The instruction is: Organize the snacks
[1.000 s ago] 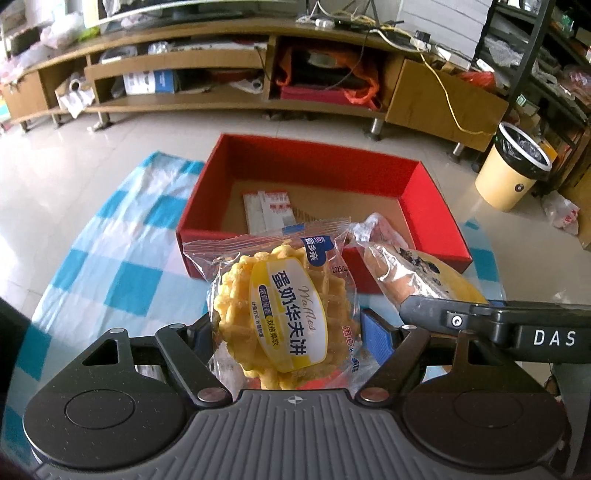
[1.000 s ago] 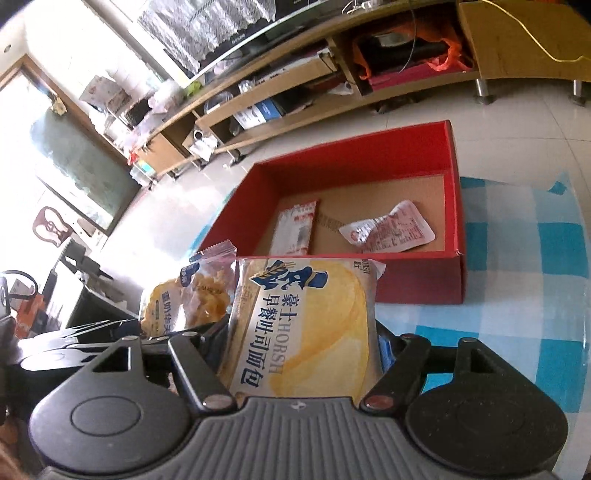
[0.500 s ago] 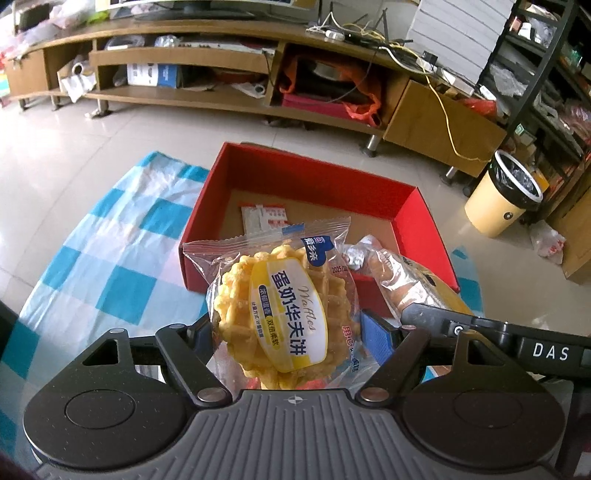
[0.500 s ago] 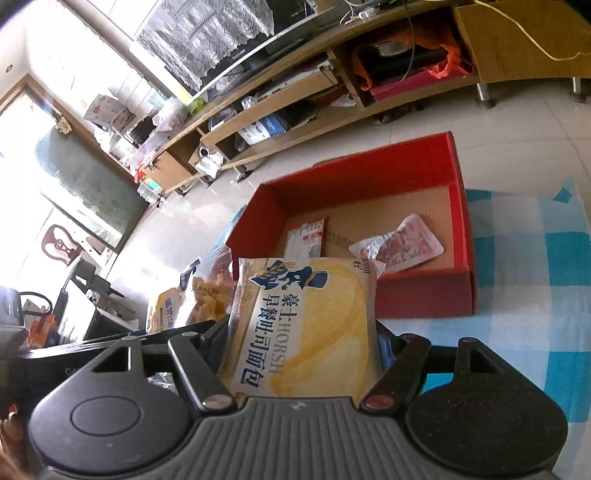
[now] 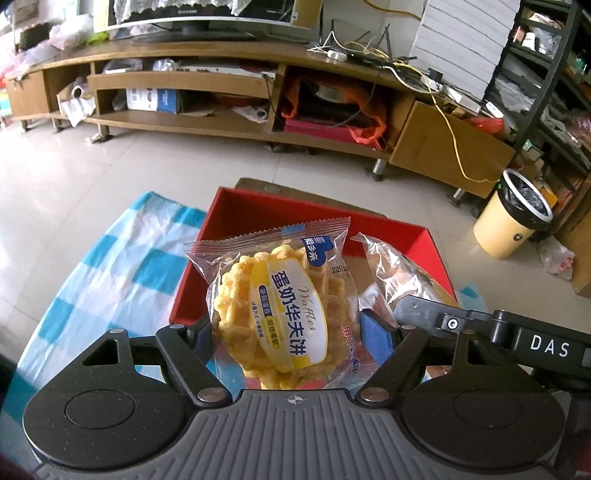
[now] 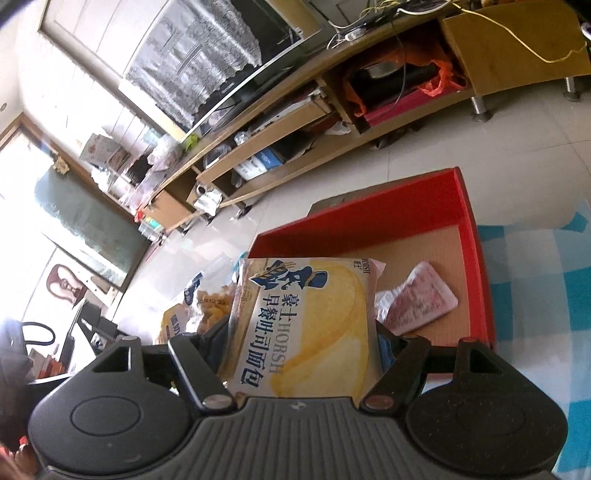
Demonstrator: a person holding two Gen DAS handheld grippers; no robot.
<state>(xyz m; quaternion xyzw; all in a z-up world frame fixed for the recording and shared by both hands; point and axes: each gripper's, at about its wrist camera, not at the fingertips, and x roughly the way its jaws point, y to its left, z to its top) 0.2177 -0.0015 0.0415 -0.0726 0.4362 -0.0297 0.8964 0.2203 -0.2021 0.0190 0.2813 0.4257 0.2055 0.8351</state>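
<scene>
Up close, the left gripper [image 5: 286,328] has its 2 fingers clamped on a waffle packet [image 5: 284,306], a clear wrapper with a yellow label over a golden waffle, held upright between the blue pads [image 5: 375,338]. Just to its right in the left wrist view sits the right gripper [image 5: 491,328], a black arm marked DAS, carrying the toast bread packet [image 5: 397,275], whose crinkled silver end shows beside the waffle. In the right wrist view that gripper [image 6: 301,339] has its 2 fingers pressed on the toast bread packet [image 6: 303,325], a pale wrapper with blue Chinese lettering and the word HORSH, standing upright between them. Both packets hang above the near edge of a red box [image 5: 258,214], an open tray with a brown cardboard floor resting on a blue and white checked cloth [image 5: 122,266]. Inside the box, toward its right wall, lies 1 pink snack sachet [image 6: 421,301] flat on the cardboard. From the right wrist view the waffle packet [image 6: 199,314] shows just left of the bread packet. Far behind the box runs a long wooden TV stand [image 5: 229,92] with cluttered shelves, and a television [image 5: 199,14] on top. At far right on the tiled floor stands a yellow bin [image 5: 511,221] with a black liner.
</scene>
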